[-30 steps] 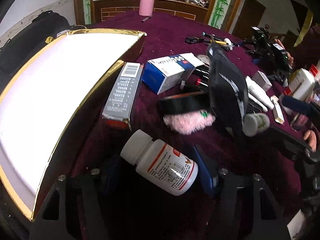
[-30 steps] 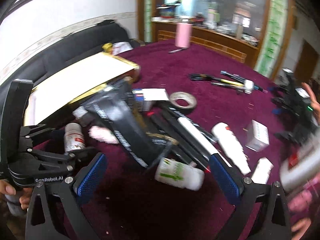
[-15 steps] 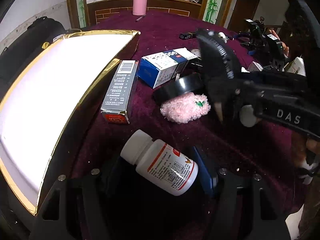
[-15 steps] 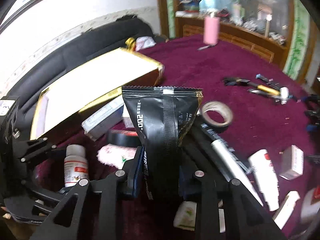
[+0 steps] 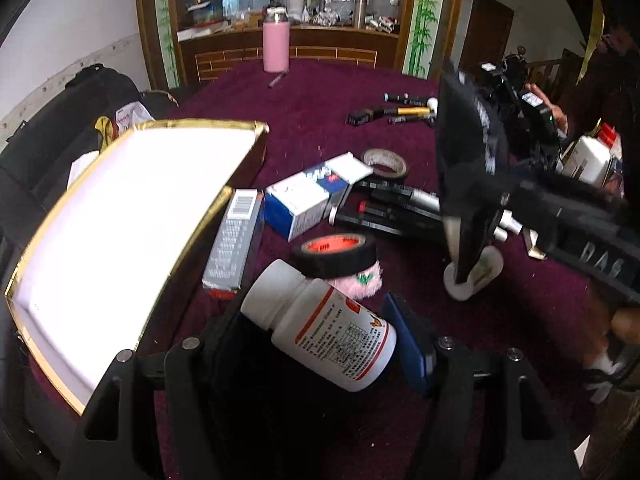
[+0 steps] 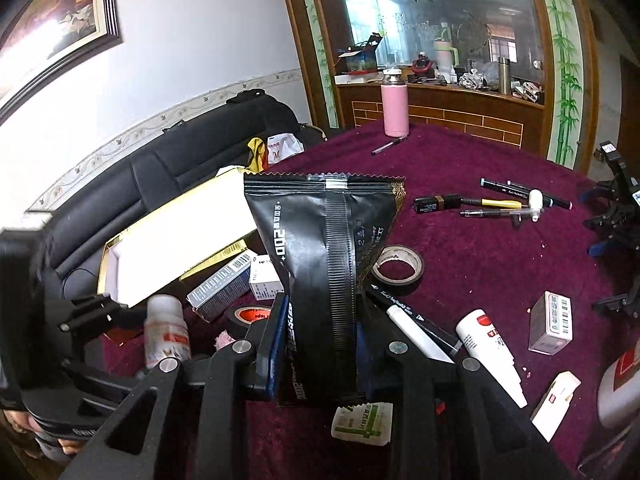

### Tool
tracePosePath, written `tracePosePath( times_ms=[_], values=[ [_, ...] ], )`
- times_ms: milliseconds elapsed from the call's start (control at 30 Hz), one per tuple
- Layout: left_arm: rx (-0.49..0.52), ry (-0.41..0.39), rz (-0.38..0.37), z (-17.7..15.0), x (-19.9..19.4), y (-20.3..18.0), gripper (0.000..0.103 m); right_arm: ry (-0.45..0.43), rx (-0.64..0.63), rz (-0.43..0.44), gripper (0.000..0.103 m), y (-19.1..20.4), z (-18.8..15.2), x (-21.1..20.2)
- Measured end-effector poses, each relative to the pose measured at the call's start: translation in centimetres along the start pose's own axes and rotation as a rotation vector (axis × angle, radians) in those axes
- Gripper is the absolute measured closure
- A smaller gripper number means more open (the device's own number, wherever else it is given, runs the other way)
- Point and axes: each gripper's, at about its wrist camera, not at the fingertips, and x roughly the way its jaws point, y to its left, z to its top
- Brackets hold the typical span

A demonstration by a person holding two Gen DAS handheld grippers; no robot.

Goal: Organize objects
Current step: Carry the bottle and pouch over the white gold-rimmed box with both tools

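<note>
My right gripper (image 6: 318, 340) clamps the black pouch (image 6: 324, 248) upright; my left gripper (image 5: 320, 328) clamps the white bottle (image 5: 320, 320), both beside the gold box (image 5: 132, 216). Risk: the limp pouch could fold and slip free.

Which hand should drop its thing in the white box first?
Probably left. The left gripper holds the white bottle right beside the box; the right gripper's black pouch is farther away.

Maroon table (image 6: 472, 264), tape rolls (image 6: 398, 270), pens (image 6: 496, 203), boxes (image 6: 551, 323)
</note>
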Motion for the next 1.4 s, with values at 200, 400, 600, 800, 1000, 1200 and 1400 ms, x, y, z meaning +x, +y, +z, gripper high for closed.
tracePosePath(
  times_ms=[200,400,600,800,1000,1200,1400],
  values=[
    [-0.015,-0.044,0.018,1.2,-1.3,1.0,0.037,-0.009,0.000,-0.001,0.071,0.4,-0.1,-0.6],
    [-0.054,-0.079,0.038,1.8,-2.4,3.1,0.037,-0.006,-0.009,-0.005,0.071,1.1,0.1,-0.5],
    [-0.105,-0.112,0.060,2.0,-3.6,6.1,0.037,-0.003,-0.039,-0.009,0.071,2.8,0.5,-0.2],
    [-0.127,-0.122,0.084,1.7,-3.9,8.4,0.037,0.003,-0.069,-0.002,0.071,4.7,0.9,0.3],
    [-0.143,-0.112,0.097,1.3,-3.7,10.2,0.037,0.005,-0.093,0.002,0.071,6.5,1.3,0.9],
    [-0.181,-0.118,0.116,1.4,-4.1,12.7,0.037,0.009,-0.102,0.026,0.070,8.2,2.2,1.9],
    [-0.223,-0.108,0.132,1.3,-3.5,15.0,0.037,0.023,-0.097,0.083,0.070,10.0,3.9,3.7]
  ],
)
